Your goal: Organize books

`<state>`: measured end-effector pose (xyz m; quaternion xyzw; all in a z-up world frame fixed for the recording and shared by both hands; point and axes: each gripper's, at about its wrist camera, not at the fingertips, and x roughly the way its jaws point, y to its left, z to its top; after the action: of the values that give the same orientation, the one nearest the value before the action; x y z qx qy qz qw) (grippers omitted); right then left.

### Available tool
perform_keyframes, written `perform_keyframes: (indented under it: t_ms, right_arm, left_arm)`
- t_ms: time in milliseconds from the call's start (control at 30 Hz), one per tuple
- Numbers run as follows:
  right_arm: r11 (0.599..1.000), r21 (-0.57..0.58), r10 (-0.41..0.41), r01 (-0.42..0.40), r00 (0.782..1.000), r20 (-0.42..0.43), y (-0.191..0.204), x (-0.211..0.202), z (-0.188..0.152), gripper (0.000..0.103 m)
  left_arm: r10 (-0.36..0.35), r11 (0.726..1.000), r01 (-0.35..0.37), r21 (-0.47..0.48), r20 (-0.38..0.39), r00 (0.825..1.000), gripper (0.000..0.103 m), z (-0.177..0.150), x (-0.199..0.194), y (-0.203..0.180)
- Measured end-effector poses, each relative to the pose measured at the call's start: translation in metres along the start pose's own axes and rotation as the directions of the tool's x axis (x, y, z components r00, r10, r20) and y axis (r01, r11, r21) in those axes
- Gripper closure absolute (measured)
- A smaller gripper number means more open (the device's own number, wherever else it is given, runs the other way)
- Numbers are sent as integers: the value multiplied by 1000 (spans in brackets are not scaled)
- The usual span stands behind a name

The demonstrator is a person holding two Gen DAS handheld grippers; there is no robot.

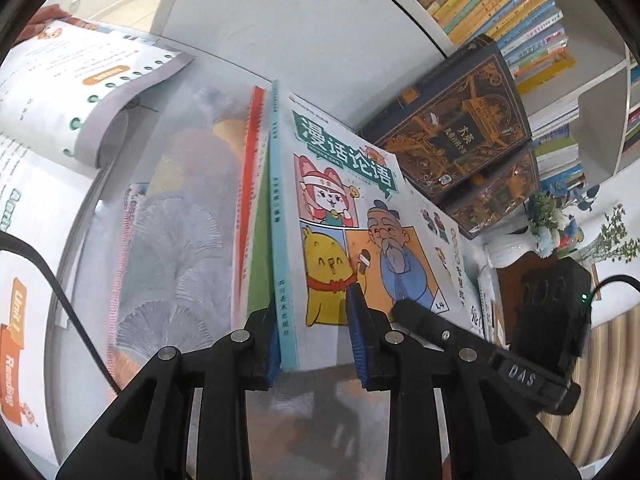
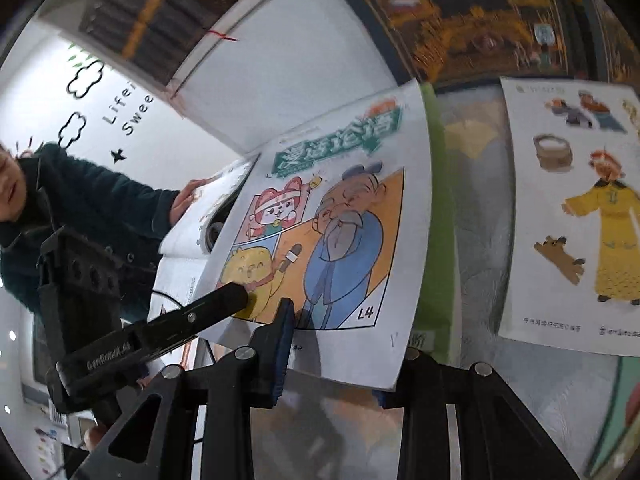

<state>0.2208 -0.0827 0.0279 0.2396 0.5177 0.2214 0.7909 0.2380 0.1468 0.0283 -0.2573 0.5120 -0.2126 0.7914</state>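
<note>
A cartoon-cover book [image 1: 344,216] with a teal spine stands upright between the fingers of my left gripper [image 1: 314,332], whose jaws are wide apart around its lower edge. The same book [image 2: 328,240] shows in the right wrist view, where my right gripper [image 2: 340,356] straddles its lower edge, one finger in front and one behind; its jaws look apart too. A red-and-green-edged book [image 1: 252,216] stands against the cartoon book. The right gripper's body [image 1: 480,344] shows in the left wrist view, and the left gripper's body [image 2: 160,332] shows in the right wrist view.
An open workbook [image 1: 60,120] lies at the left, a person's hand [image 2: 186,198] on it. A dark ornate boxed book [image 1: 460,136] leans behind. A white booklet with figures [image 2: 576,216] stands at right. Shelves of books [image 1: 500,4] fill the back. A glass tabletop [image 1: 176,220] lies below.
</note>
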Motion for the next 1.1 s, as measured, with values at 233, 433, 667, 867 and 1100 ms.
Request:
perform_keyframes:
  t_ms: [233,433,667,867,1100]
  right_arm:
    - [996,68,56,-52,997,-52,-11,-11,-7,62]
    - [987,149,60,-57,998,-14,-40,-63,-39,46]
    - [951,264,-206,160,966,157,-113,-146,-31,44]
    - [915,312,-320,254,930,181,-160,-157,-9,52]
    - [886,294,-418,358,892,174,-168,-133,12,54]
  left_arm:
    - [150,989,-149,-19,99,984,75,-10,-36,6]
    - [114,988,-123,90,101,988,71,-15,-40,-44]
    - [-31,964,61,257,-121,992,59,-20,52,-150]
    - [176,948,-126,291,-153,972,58,-4,129,-166]
    - [327,915,-266,303,-175,929,58,4,164,-166]
